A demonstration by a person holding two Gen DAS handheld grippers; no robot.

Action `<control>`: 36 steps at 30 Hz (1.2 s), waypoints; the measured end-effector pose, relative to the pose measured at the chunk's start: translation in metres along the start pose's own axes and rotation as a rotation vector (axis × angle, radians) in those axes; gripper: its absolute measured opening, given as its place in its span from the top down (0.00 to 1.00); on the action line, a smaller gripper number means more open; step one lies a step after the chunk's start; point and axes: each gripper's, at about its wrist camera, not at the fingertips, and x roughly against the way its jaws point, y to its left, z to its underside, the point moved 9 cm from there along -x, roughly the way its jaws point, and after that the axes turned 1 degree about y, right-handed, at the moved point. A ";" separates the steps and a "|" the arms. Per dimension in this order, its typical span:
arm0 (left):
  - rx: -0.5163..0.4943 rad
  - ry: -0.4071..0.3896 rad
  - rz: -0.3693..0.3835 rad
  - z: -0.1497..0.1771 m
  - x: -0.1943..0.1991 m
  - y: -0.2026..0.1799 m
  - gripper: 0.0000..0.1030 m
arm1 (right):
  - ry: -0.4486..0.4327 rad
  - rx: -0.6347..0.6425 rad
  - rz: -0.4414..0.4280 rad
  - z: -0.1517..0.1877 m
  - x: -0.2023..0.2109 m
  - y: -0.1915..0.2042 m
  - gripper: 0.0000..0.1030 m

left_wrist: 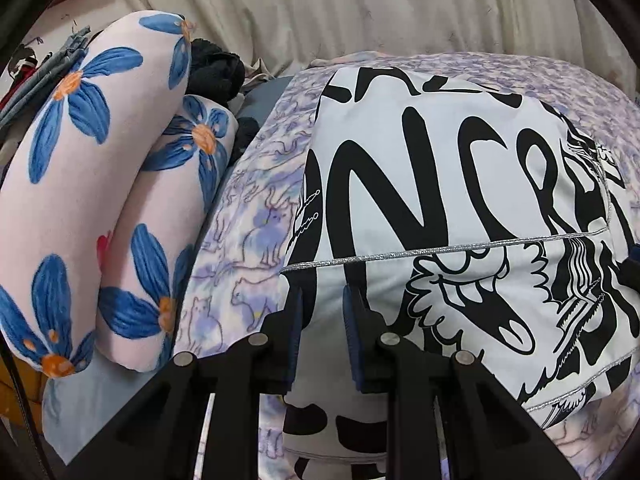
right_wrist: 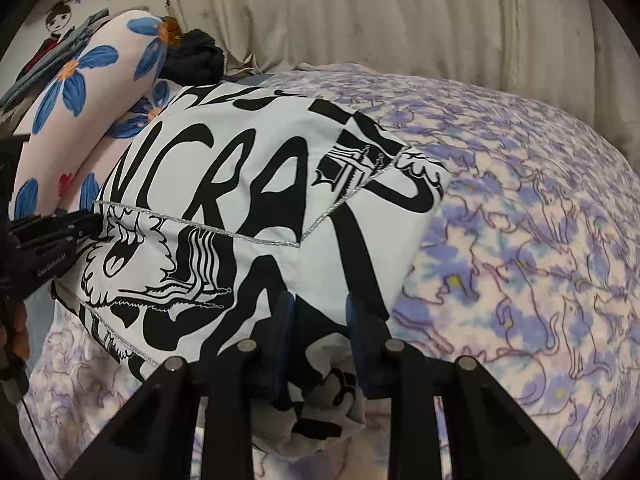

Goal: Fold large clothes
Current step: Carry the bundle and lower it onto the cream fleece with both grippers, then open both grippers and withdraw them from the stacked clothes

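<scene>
A large white garment (left_wrist: 440,184) with bold black lettering and silver-trimmed seams lies partly folded on the bed. My left gripper (left_wrist: 322,312) is shut on the garment's near left edge, with a bunch of cloth pinched between its blue pads. In the right wrist view the same garment (right_wrist: 248,184) spreads up and to the left. My right gripper (right_wrist: 320,316) is shut on its near right edge, with cloth hanging crumpled beneath the fingers. The left gripper (right_wrist: 80,228) also shows at the left of that view, holding the cloth's far corner.
A purple cat-print blanket (right_wrist: 520,240) covers the bed. Two pink pillows with blue flowers (left_wrist: 80,160) lie along the left side, with dark clothing (left_wrist: 216,72) behind them. A cream ribbed covering (left_wrist: 360,8) runs along the back.
</scene>
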 end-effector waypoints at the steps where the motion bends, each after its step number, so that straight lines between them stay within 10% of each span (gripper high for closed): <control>1: 0.009 -0.001 -0.001 0.000 0.002 0.001 0.82 | 0.003 -0.004 0.006 0.000 0.001 -0.002 0.75; 8: 0.084 -0.006 0.038 0.012 0.036 0.006 0.66 | 0.028 -0.049 0.007 0.010 0.045 -0.010 0.73; 10: 0.099 -0.004 0.045 0.018 0.053 0.009 0.35 | 0.034 -0.049 0.007 0.013 0.063 -0.010 0.73; 12: 0.114 -0.017 0.051 0.023 0.071 0.009 0.25 | 0.030 -0.051 -0.001 0.018 0.089 -0.011 0.72; 36: 0.056 -0.131 0.286 0.136 0.364 -0.096 0.16 | -0.066 -0.036 0.059 0.127 0.372 -0.064 0.58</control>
